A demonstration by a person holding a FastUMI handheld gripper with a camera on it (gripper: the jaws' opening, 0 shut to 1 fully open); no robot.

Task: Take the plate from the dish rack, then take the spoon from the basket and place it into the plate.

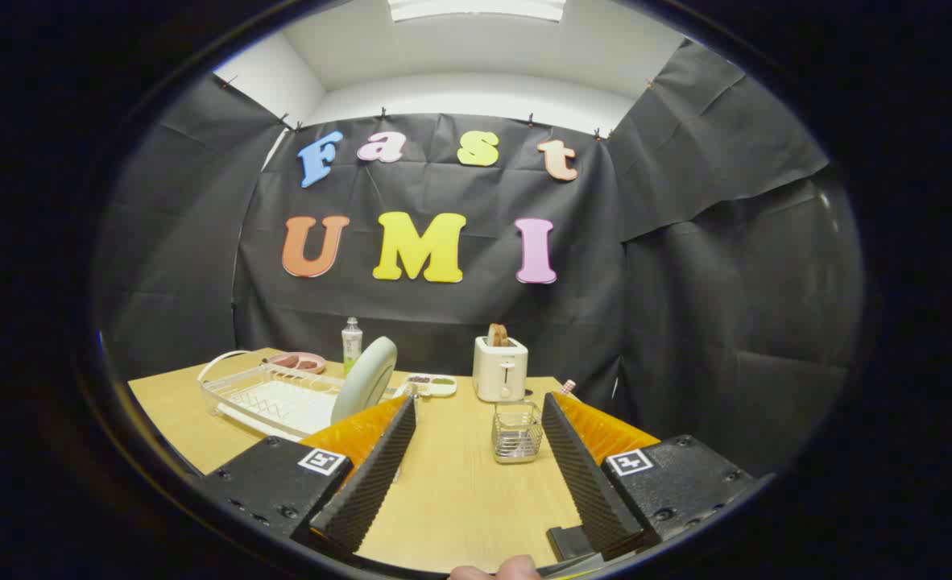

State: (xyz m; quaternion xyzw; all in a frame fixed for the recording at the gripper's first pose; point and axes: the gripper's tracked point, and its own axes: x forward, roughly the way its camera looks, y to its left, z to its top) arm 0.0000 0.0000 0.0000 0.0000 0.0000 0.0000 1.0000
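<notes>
While gripper [476,403] hangs spread and empty over tabletop [452,499], step 1 pending: reach fwd-left to plate [366,379] upright in dish rack [266,399], w/ basket [516,431] just ahead.

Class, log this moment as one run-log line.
gripper: open, holding nothing | pale green plate: upright in clear dish rack | wire basket: ahead between fingers | stage: nothing taken yet

Toaster [500,369] with bread, bottle [351,341], pink dish [296,362] on table [460,491]
</notes>
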